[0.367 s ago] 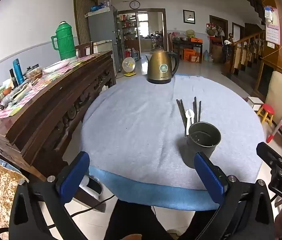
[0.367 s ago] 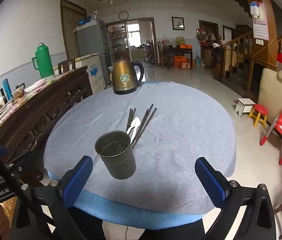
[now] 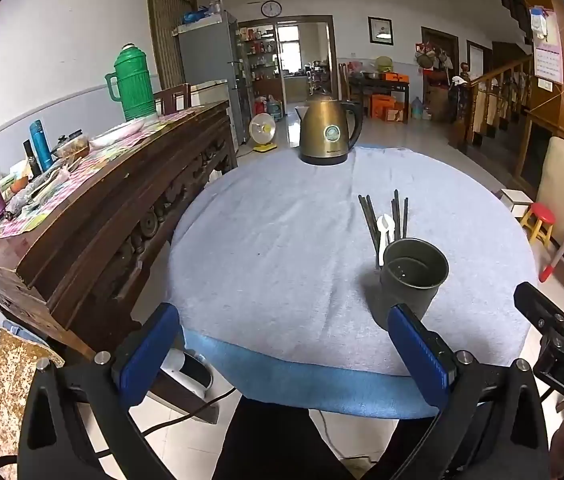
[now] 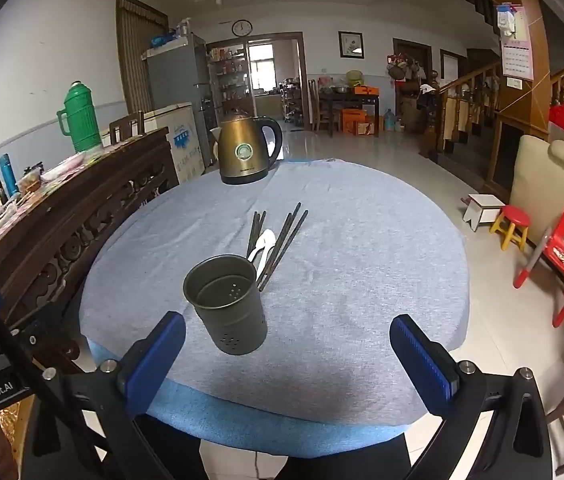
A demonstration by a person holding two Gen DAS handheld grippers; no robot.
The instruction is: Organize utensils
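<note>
A dark metal utensil cup (image 3: 411,278) (image 4: 226,304) stands upright and empty near the front of the round table. Behind it lie several dark chopsticks (image 3: 373,216) (image 4: 283,240) and a white spoon (image 3: 385,228) (image 4: 262,244) flat on the grey cloth. My left gripper (image 3: 282,354) is open and empty at the table's front edge, left of the cup. My right gripper (image 4: 289,360) is open and empty at the front edge, just right of the cup. The right gripper's body also shows at the right edge of the left wrist view (image 3: 561,344).
A brass electric kettle (image 3: 327,132) (image 4: 246,152) stands at the table's far side. A cluttered wooden sideboard (image 3: 94,208) with a green thermos (image 3: 132,80) runs along the left. A red child's chair (image 4: 561,248) and stools stand on the floor to the right.
</note>
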